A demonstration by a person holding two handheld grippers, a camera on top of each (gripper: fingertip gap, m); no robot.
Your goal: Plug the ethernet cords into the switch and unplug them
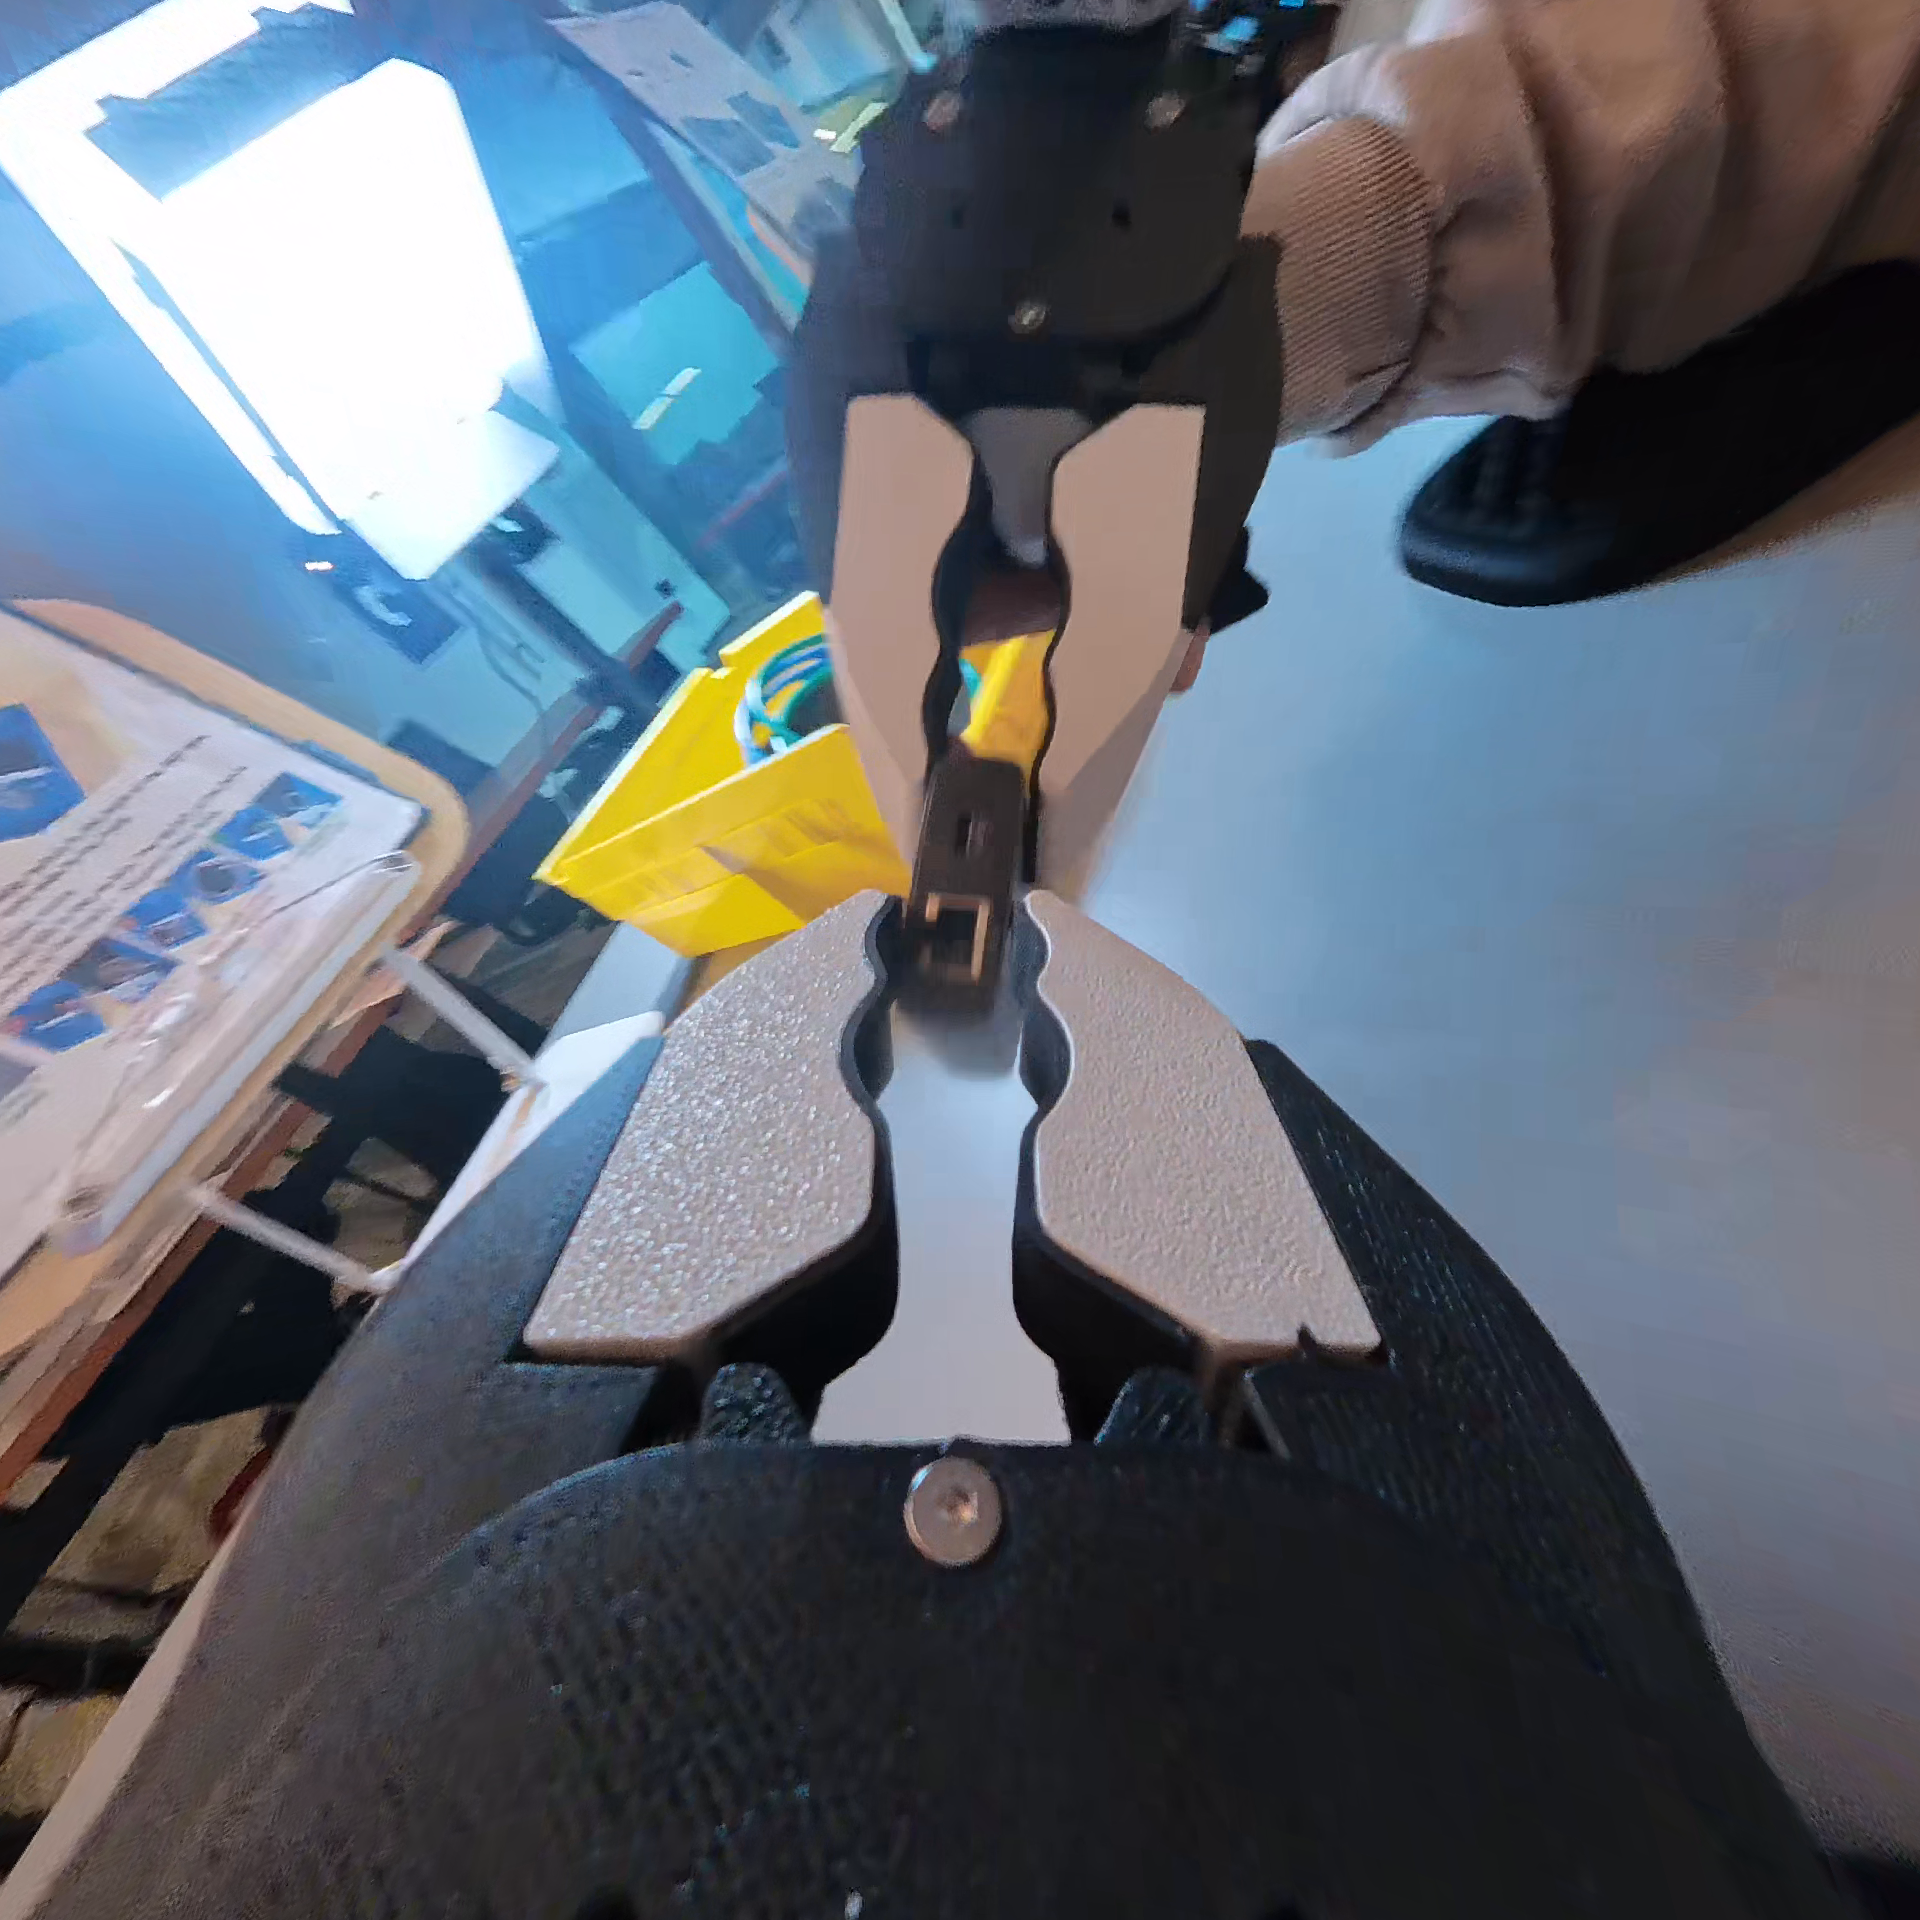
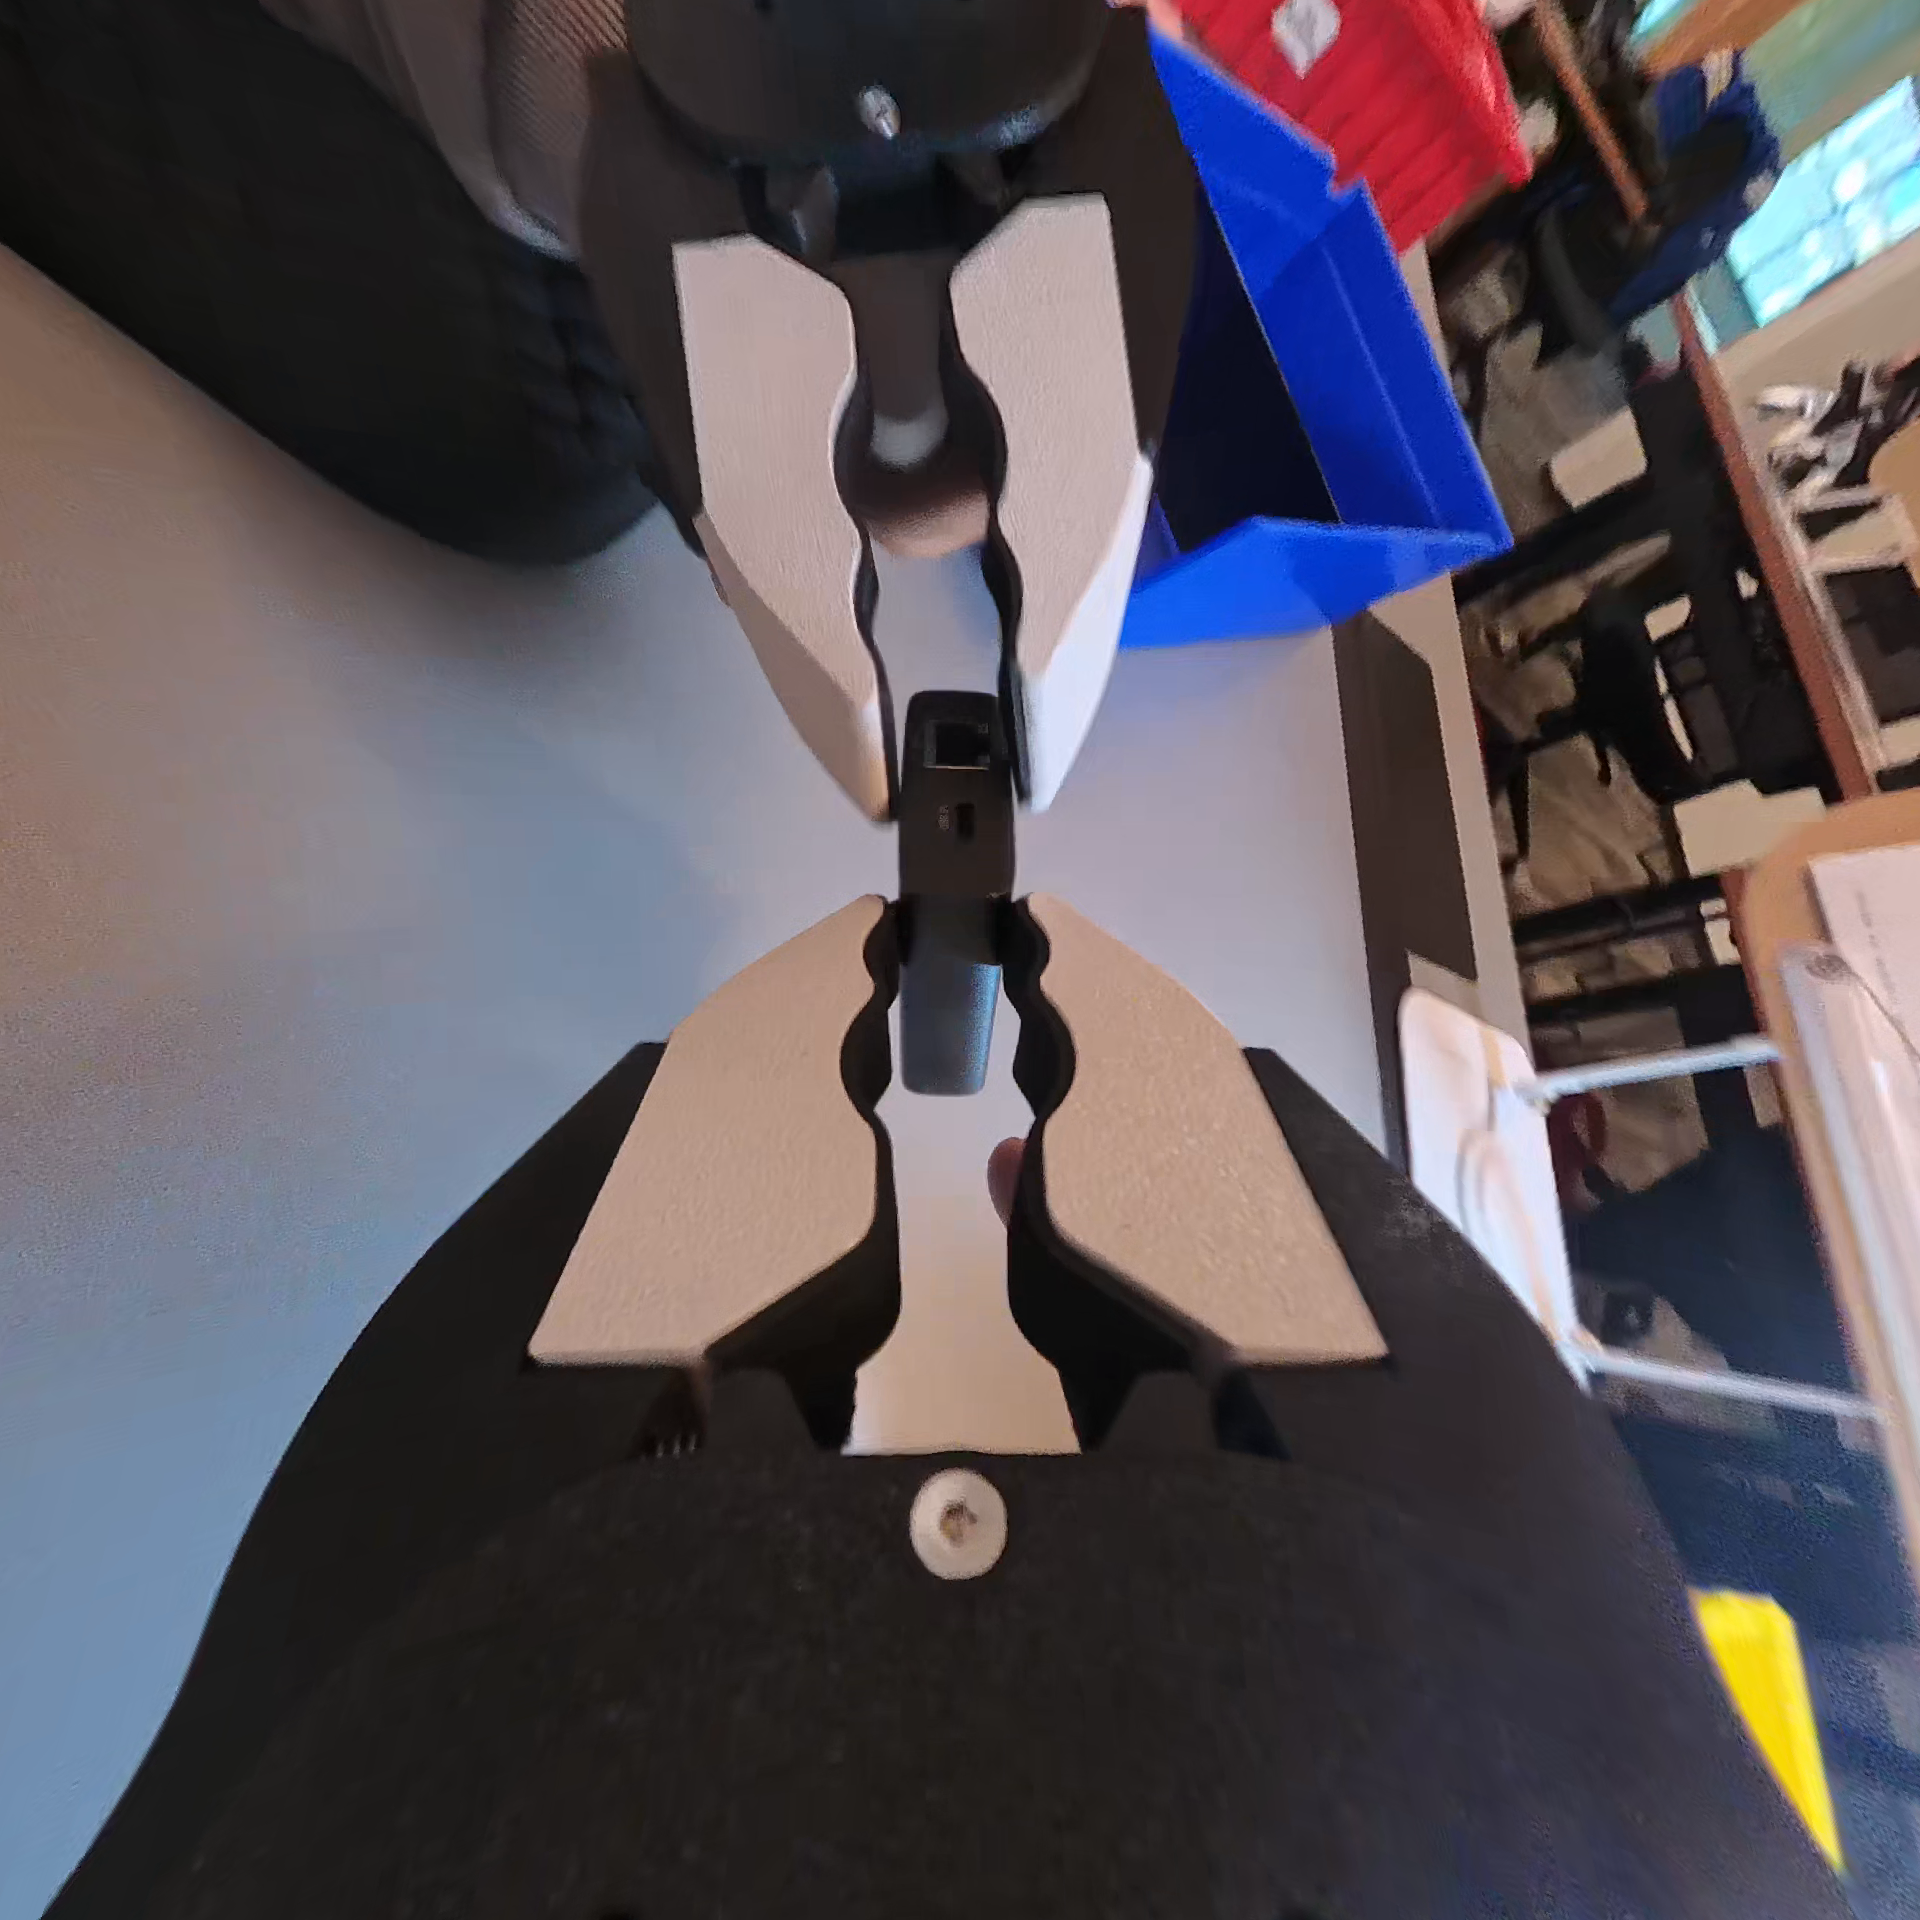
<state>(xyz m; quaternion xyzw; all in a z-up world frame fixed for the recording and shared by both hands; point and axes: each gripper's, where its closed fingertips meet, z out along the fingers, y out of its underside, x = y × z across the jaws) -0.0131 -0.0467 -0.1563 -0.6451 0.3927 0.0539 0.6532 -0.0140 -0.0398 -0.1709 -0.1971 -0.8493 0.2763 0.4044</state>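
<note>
Grey textured pads on black printed bodies, both grippers nose to nose over the table point(image 1: 1558, 935). Left gripper point(image 1: 954, 914) clamped on one end of a small black switch point(image 1: 961, 883), port opening facing its camera, fingertips pressing the housing from both sides. Right gripper point(image 2: 948, 914) clamped on the opposite end of the same switch point(image 2: 954, 821), dark rear section sitting between its pads. Switch held in the air between the two, clear of the white tabletop, a single port visible on the end face in both views. No cord seen in that port. Some motion blur on the switch in the left wrist view. Gloved hand point(image 1: 1538, 208) wrapped round the right gripper's body, top right of the left wrist view. Yellow bin point(image 1: 727, 821) behind the grippers near the table edge, coiled cords point(image 1: 774, 696) in blue, green and white inside. Blue bin point(image 2: 1340, 436) on the table beyond the left gripper in the right wrist view, red bin point(image 2: 1371, 73) behind it. Printed sheet in a clear stand point(image 1: 197, 883) off the table edge, sheet also partly visible at the right of the right wrist view. Cluttered shelves and a bright window in the background, too blurred to detail.
</note>
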